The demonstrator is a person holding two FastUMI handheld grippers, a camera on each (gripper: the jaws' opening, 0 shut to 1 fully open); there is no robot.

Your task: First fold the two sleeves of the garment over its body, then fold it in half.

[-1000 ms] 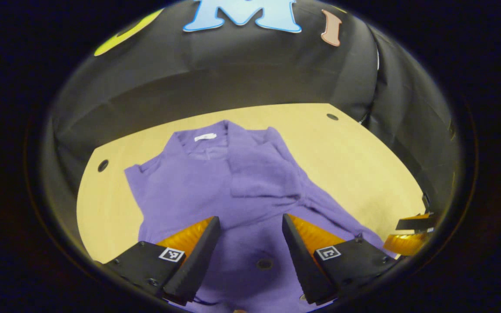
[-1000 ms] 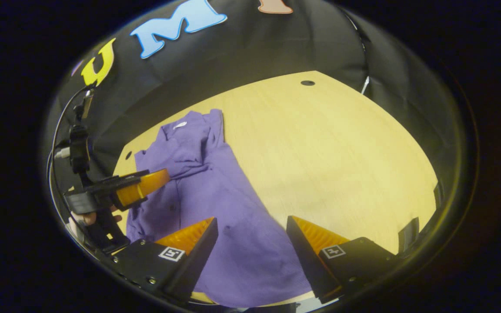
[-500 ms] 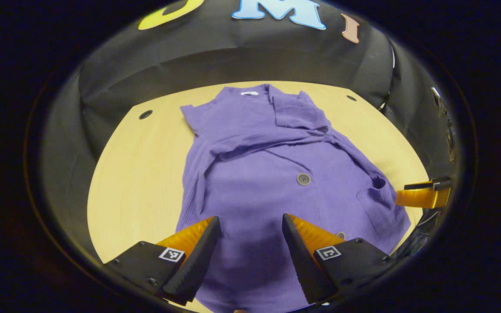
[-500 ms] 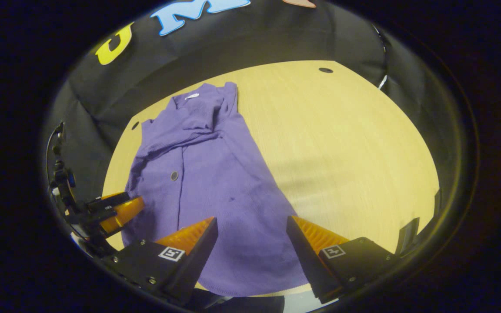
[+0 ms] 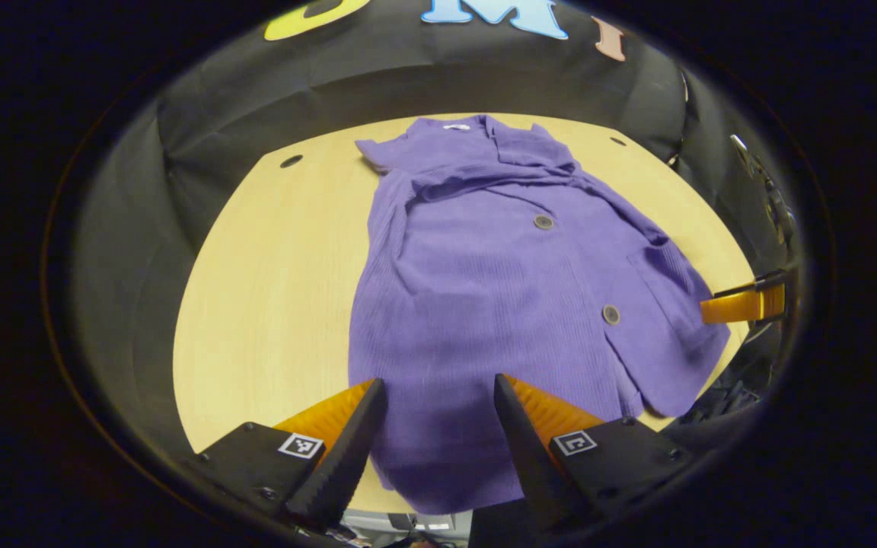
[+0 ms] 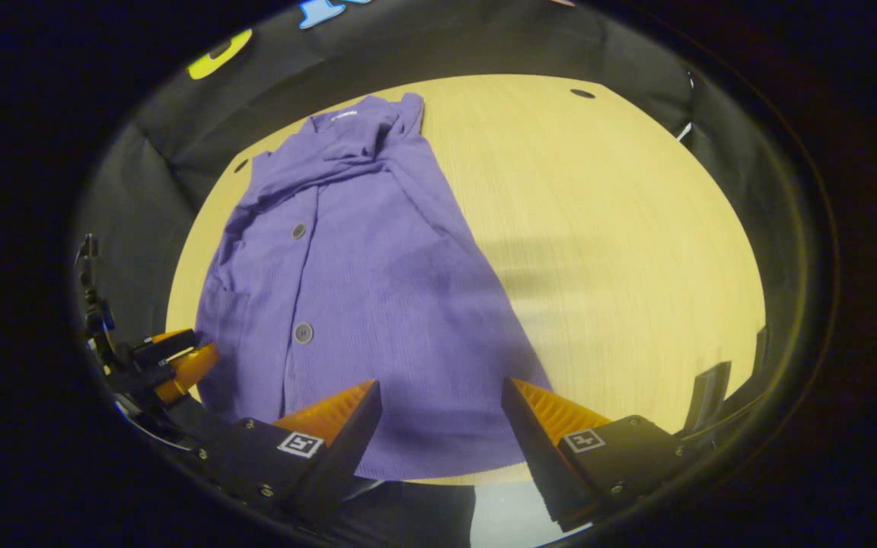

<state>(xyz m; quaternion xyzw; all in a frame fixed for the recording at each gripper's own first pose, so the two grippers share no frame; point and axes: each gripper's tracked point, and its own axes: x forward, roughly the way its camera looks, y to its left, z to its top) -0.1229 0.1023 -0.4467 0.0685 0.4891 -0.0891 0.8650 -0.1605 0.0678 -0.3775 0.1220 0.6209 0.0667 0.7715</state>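
We see the purple cardigan point(image 5: 507, 289) lying flat on the counter point(image 5: 271, 289), collar toward the booth wall and hem toward us at the near edge. Both sleeves point(image 5: 484, 171) look folded across the chest just below the collar, so we judge the first step done; the sleeve band is bunched rather than smooth. The fold in half is left, and the hem still lies flat at full length.

Our left tongs point(image 5: 435, 441) hang spread wide over the hem and hold nothing. Our right tongs point(image 6: 442, 445) are spread just as wide over the hem's other corner, also empty. In the left gripper view the right tongs' finger shows beside the pocket corner point(image 5: 674, 281); in the right gripper view the left tongs show near the opposite hem corner.

Against the frames from a second ago, both tongs have drawn back from the chest toward us: the whole cardigan now fits in each view, with both buttons point(image 5: 543, 221) visible and the hem edge between the fingers. The cardigan itself has not shifted.
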